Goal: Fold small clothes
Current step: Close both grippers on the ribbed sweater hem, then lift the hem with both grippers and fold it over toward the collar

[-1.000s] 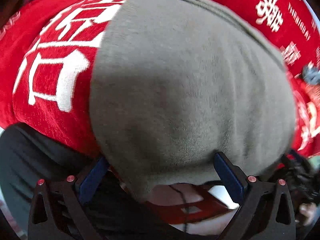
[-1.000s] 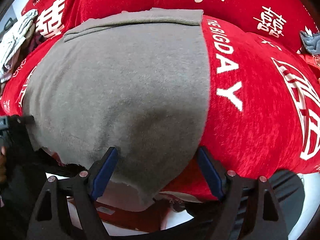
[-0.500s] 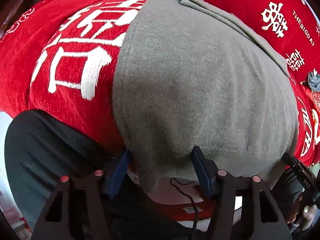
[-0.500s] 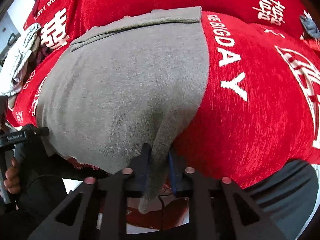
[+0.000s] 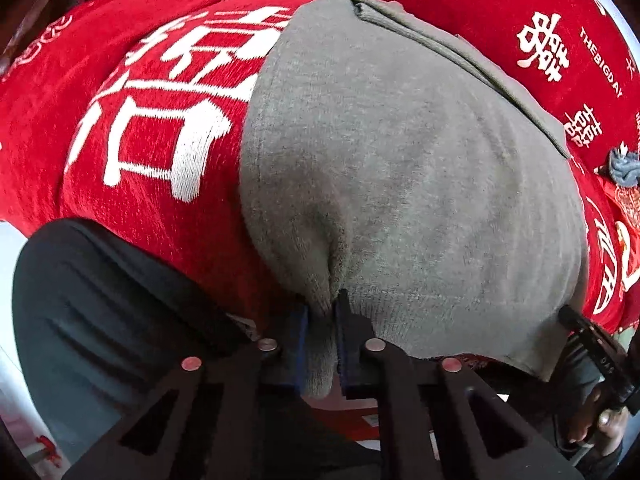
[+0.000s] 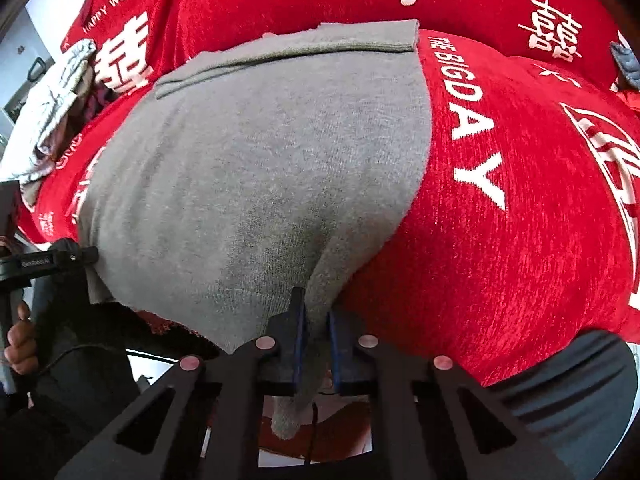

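Note:
A grey knit garment point(image 5: 400, 168) lies flat on a red cloth with white characters point(image 5: 152, 128); its far edge is folded into a band. My left gripper point(image 5: 322, 312) is shut on the garment's near left corner, which bunches between the blue pads. In the right wrist view the same garment point(image 6: 260, 184) lies on the red cloth point(image 6: 520, 220), and my right gripper point(image 6: 316, 316) is shut on its near right corner. The near hem hangs over the table edge between the two grippers.
A pale crumpled cloth point(image 6: 52, 104) lies at the far left of the table. A small grey-blue item point(image 5: 624, 166) sits at the right, also seen in the right wrist view point(image 6: 626, 64). The person's dark clothing point(image 5: 100, 312) is below the edge.
Both grippers closed from wide open onto the garment's near corners: the right shut by half a second ago, the left shut after that. The cloth now bunches between the pads.

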